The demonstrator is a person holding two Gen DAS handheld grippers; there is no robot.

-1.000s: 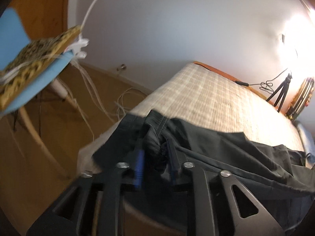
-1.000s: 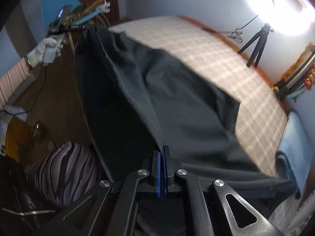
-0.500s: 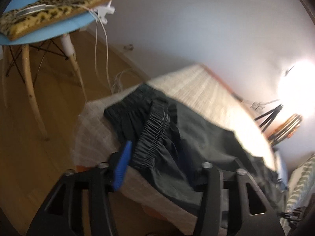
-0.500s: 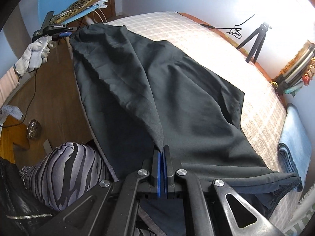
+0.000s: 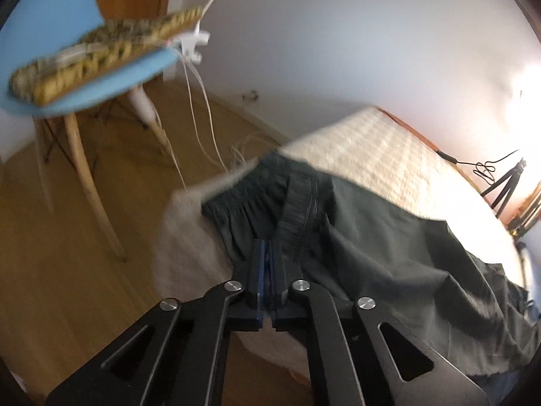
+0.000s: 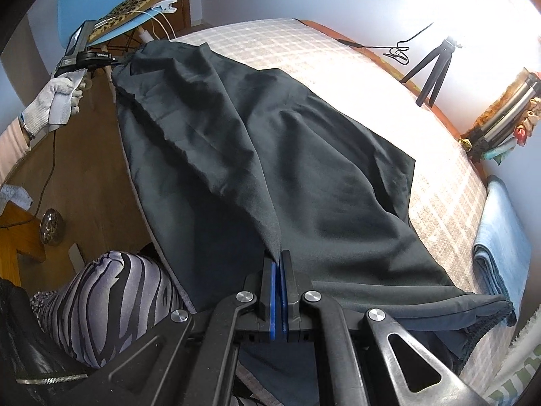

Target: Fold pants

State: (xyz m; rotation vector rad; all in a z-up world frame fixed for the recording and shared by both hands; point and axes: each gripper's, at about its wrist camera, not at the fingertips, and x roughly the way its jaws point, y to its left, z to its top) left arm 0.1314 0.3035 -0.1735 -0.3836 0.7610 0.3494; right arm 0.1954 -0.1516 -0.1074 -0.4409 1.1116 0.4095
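Observation:
Dark grey pants (image 6: 270, 135) lie spread along the checked bed cover (image 6: 287, 40). In the left wrist view their gathered elastic waistband (image 5: 297, 203) lies at the bed's near corner. My left gripper (image 5: 268, 250) has its blue pads pressed together on the fabric just below that waistband. In the right wrist view the left gripper (image 6: 91, 57), held by a gloved hand (image 6: 57, 101), touches the waist end. My right gripper (image 6: 279, 260) is shut on a pointed fold of the pants' leg fabric (image 6: 267, 223) near the bed's front edge.
A blue chair (image 5: 67, 17) bearing a leopard-print item (image 5: 101, 54) and dangling white cables (image 5: 199, 108) stands on the wooden floor left of the bed. A black tripod (image 6: 436, 64) and a folded blue towel (image 6: 500, 237) sit on the bed's right side. A striped-legging leg (image 6: 111, 304) is at lower left.
My left gripper opened off the bunched waistband, then shut again just below it. The pants sank from a lifted drape to lie spread on the bed. The right grip is unchanged.

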